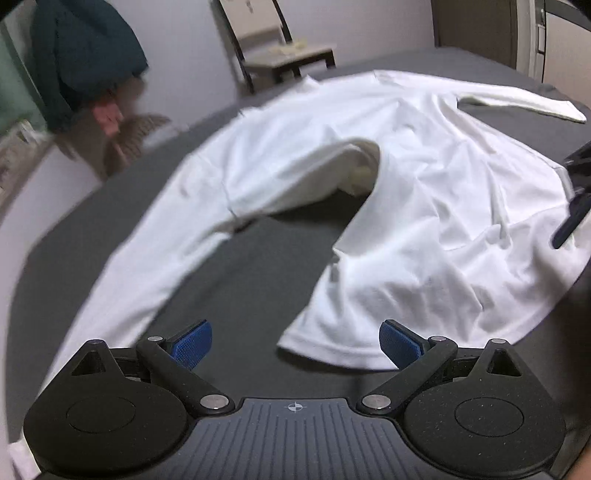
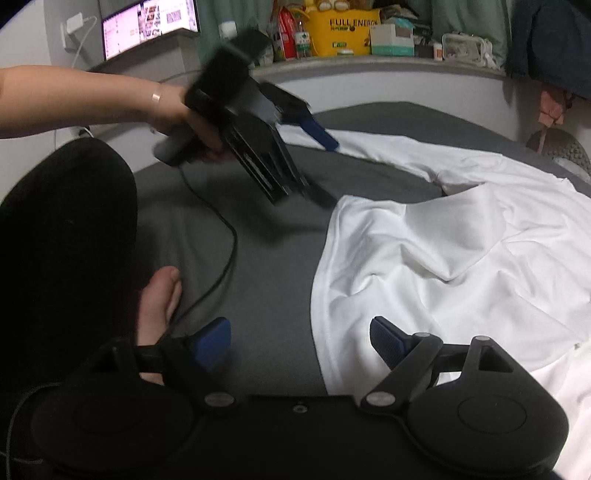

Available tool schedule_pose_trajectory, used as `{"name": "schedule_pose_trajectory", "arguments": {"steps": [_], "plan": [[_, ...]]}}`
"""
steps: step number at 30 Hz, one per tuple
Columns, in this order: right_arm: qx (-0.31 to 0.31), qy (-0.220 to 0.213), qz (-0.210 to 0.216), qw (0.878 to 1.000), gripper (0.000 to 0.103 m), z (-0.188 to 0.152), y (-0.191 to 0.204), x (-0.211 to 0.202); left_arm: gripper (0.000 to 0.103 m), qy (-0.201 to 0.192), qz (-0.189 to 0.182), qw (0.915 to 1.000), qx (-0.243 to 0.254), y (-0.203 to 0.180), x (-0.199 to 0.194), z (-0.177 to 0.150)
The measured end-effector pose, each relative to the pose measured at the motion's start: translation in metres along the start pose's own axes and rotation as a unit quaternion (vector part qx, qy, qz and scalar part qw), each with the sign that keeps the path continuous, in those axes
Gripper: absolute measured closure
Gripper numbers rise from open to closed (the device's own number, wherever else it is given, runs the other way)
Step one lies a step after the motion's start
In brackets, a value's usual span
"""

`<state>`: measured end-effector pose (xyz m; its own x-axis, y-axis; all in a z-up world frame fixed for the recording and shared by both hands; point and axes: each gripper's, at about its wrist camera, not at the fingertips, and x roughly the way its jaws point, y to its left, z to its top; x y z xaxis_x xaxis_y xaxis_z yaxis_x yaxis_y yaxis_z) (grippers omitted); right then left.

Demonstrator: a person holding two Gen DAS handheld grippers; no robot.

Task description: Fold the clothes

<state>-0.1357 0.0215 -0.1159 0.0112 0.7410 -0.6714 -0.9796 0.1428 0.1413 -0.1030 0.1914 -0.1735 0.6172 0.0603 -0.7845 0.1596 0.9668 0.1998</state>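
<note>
A white long-sleeved shirt [image 1: 424, 206] lies spread and wrinkled on the dark grey bed [image 1: 240, 280], one sleeve [image 1: 122, 269] trailing toward the near left. My left gripper [image 1: 295, 345] is open above bare sheet, its right blue pad [image 1: 400, 347] over the shirt's hem, nothing between the pads. From the right wrist view the shirt [image 2: 461, 258] fills the right side. My right gripper [image 2: 301, 341] is open over its hem edge, with no cloth pinched. The left gripper [image 2: 325, 166], blurred, hovers open beyond in a person's hand [image 2: 184, 118].
A bare foot [image 2: 159, 306] and a black-trousered leg [image 2: 66, 240] rest on the bed at the left, with a black cable [image 2: 225, 236] running past. A cluttered ledge [image 2: 351, 55] and a screen [image 2: 147, 26] stand behind. A chair [image 1: 280, 51] stands beyond the bed.
</note>
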Motion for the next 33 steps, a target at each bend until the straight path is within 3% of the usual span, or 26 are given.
{"name": "schedule_pose_trajectory", "arguments": {"steps": [2,6,9,11,13,14,19,21,24,27,30,32,33], "plan": [[0.002,-0.008,0.001,1.0,0.02,0.0,0.001,-0.005,0.005,0.009,-0.023,0.9994,-0.023,0.019,0.015,0.003],[0.005,-0.019,0.011,1.0,0.02,0.0,0.001,-0.01,0.025,0.017,-0.043,0.9971,-0.061,0.026,0.028,-0.008],[0.014,-0.024,0.026,0.999,0.02,0.001,-0.004,-0.011,0.03,0.041,-0.081,0.9902,-0.107,0.042,0.048,-0.009],[0.028,-0.025,0.036,0.999,0.02,0.002,-0.01,-0.01,0.041,0.042,-0.089,0.9885,-0.114,0.044,0.053,-0.014],[0.041,-0.024,0.038,0.998,0.02,0.002,-0.016,-0.009,0.086,0.032,-0.098,0.9868,-0.125,0.042,0.05,-0.017],[0.045,-0.023,0.037,0.998,0.02,0.002,-0.018,-0.01,0.097,0.03,-0.106,0.9845,-0.137,0.042,0.048,-0.018],[0.039,-0.023,0.016,0.999,0.02,0.002,-0.017,-0.012,0.1,0.037,-0.083,0.9821,-0.165,0.023,0.014,-0.021],[0.019,-0.015,-0.001,1.0,0.02,0.003,-0.01,-0.009,0.1,0.058,-0.081,0.9722,-0.212,0.022,-0.001,-0.021],[-0.043,0.02,-0.051,0.998,0.02,0.001,0.007,0.001,0.1,0.08,-0.104,0.9496,-0.285,0.025,-0.028,-0.017],[-0.128,0.044,-0.105,0.985,0.024,-0.002,0.028,0.004,0.1,0.09,-0.126,0.9337,-0.323,0.024,-0.053,-0.011],[-0.206,0.063,-0.184,0.959,0.024,-0.001,0.033,-0.009,0.1,0.094,-0.124,0.9395,-0.305,0.011,-0.068,-0.006],[-0.218,0.087,-0.227,0.945,0.024,0.0,0.023,-0.03,0.1,0.109,-0.136,0.9315,-0.319,0.004,-0.069,-0.01],[-0.212,0.107,-0.226,0.945,0.024,-0.001,0.016,-0.04,0.1,0.115,-0.146,0.9263,-0.328,0.003,-0.07,-0.013]]}}
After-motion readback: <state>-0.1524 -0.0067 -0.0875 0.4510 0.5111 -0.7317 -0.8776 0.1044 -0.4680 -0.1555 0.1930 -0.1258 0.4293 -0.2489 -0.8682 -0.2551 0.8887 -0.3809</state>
